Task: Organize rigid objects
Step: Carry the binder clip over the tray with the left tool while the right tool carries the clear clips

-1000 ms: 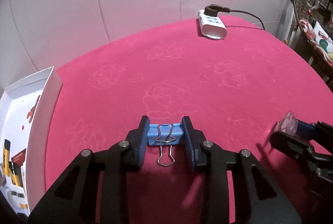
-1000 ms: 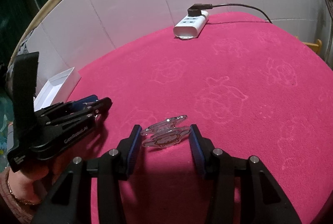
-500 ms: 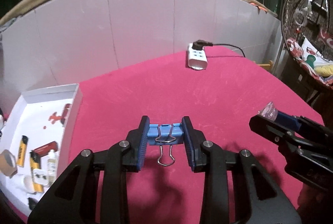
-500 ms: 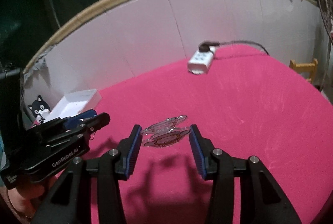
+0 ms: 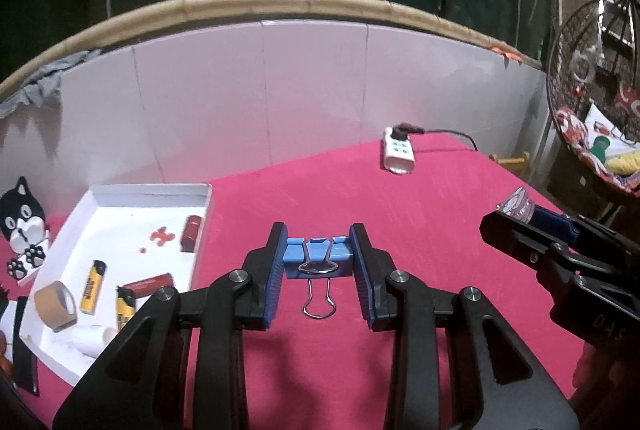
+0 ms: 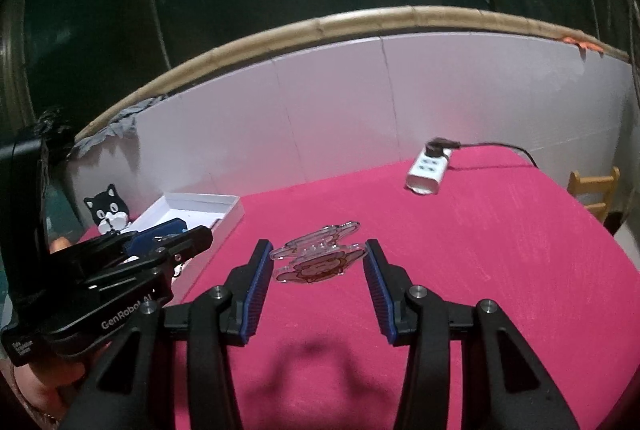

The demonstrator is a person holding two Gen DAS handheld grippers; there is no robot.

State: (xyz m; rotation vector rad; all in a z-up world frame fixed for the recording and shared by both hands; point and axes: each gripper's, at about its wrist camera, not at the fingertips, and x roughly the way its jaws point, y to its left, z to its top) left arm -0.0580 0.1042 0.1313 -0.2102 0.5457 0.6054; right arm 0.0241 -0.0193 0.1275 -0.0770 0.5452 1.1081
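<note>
Left gripper: the left gripper (image 5: 318, 270) is clamped on a blue binder clip (image 5: 318, 257), pads pressing its two sides, wire handle hanging down towards the camera.
Right gripper: the right gripper (image 6: 318, 272) holds a clear acrylic charm (image 6: 320, 260) with a brown cartoon figure; the charm spans the gap and seems pinched at its ends, lying nearly flat.
Height: both loads hang clear of the pink tablecloth (image 5: 420, 214), shadows falling beneath them.
Box: a white box (image 5: 202, 226) sits at the left of the table, already holding yellow lighters (image 5: 93, 286), a roll of brown tape (image 5: 56, 304) and a red cylinder (image 5: 191, 233).
Step in hand: I judge this to be the carry, both pieces picked up and not yet dropped off.
Next move: each gripper needs to swing left over the box wall, then let go low enough that nothing bounces out.
Watch for: the two grippers are close together, so going one at a time looks wise; the left is nearer the box.
Bystanders: a white power strip (image 5: 397, 154) at the far edge and a black cat figure (image 5: 21, 216) beside the box look like no part of the job.
</note>
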